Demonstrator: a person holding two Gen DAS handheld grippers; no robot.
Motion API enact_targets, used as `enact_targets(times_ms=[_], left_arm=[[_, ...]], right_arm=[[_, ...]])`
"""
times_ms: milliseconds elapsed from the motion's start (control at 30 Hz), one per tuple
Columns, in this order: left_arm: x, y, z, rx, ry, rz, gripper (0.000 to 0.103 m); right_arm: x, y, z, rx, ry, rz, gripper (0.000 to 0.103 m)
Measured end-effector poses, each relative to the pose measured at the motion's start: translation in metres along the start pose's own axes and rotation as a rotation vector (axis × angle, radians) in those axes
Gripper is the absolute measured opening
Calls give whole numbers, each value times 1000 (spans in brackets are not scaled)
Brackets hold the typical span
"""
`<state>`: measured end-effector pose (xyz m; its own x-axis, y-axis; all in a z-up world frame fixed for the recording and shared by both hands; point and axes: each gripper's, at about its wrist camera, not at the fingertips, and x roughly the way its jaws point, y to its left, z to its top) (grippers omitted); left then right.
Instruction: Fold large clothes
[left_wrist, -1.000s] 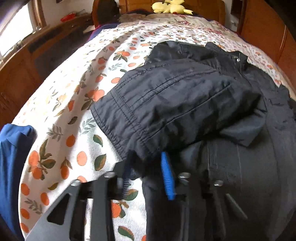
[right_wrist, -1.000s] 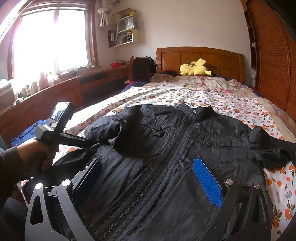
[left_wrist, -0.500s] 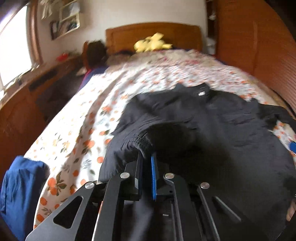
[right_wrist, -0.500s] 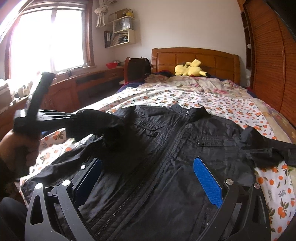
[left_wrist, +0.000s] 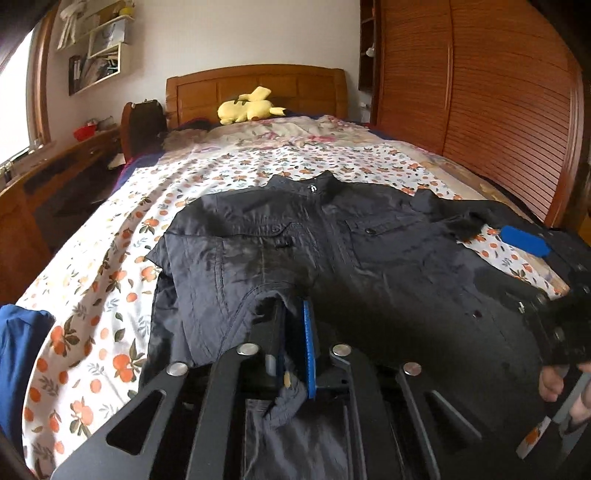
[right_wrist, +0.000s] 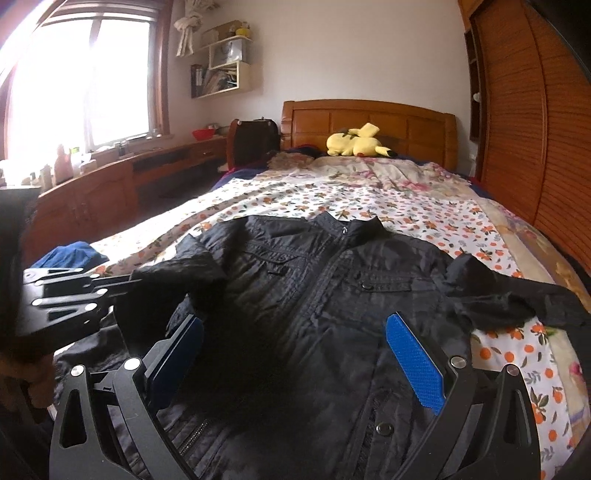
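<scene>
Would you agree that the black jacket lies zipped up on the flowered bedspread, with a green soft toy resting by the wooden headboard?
Not quite: the soft toy is yellow, not green, as the right wrist view shows plainly. The rest holds: the black jacket lies zipped up on the flowered bedspread, and the toy rests by the wooden headboard.

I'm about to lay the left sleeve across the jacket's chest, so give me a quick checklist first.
1. Left gripper holding the sleeve: ok, dark fabric sits between its jaws, which have just been opening slightly.
2. Right gripper free: ok, jaws wide apart above the jacket, nothing between them.
3. Jacket front zipped and flat: ok.
4. Other sleeve laid out: not ok, bunched on the bedspread.
5. Landing area clear: ok.
</scene>
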<state>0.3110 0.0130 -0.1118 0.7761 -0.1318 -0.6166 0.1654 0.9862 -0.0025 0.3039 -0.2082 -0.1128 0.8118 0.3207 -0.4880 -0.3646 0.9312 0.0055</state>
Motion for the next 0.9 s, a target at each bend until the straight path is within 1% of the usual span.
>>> enact_targets(times_ms=[33,67,100,133,167,233,267,300,333,367,400,533,600,700,900], left_arm=[[-5,0,-4,-2,-4,-1,31],[-10,1,-8,-8,-16,2,39],[-15,5,-10,-14,-24,5,49],[-20,8,-14,-20,-33,8,55],[-25,10,-17,-24,-40,11,58],[-34,18,-23,-34,-58,26,73],[-38,25,-25,-40,-67,36,76],[-44,31,-28,-46,-77,44,82],[-50,37,-34,-55,-91,57,92],[-53,41,-37,-61,-98,66,96],[-57,46,-40,-67,-105,75,99],[-68,66,-52,-75,-104,124,100],[-74,74,-56,-67,-109,153,100],[-83,85,-61,-71,-116,169,100],[-98,107,-74,-97,-118,186,100]], right_arm=[[0,0,0,0,0,0,96],[0,0,0,0,0,0,96],[0,1,0,-1,-1,-1,96],[0,1,0,-1,-3,2,96],[1,1,0,-3,-4,7,96],[1,6,1,-10,-4,22,96],[2,10,1,-17,-5,38,96],[2,16,2,-24,-3,51,96],[3,21,1,-35,-1,68,96],[5,28,1,-49,3,86,96],[8,36,0,-61,8,99,96],[22,63,-5,-103,44,150,96],[29,77,-9,-121,58,170,88],[40,94,-13,-132,70,191,87],[63,130,-20,-162,125,272,85]])
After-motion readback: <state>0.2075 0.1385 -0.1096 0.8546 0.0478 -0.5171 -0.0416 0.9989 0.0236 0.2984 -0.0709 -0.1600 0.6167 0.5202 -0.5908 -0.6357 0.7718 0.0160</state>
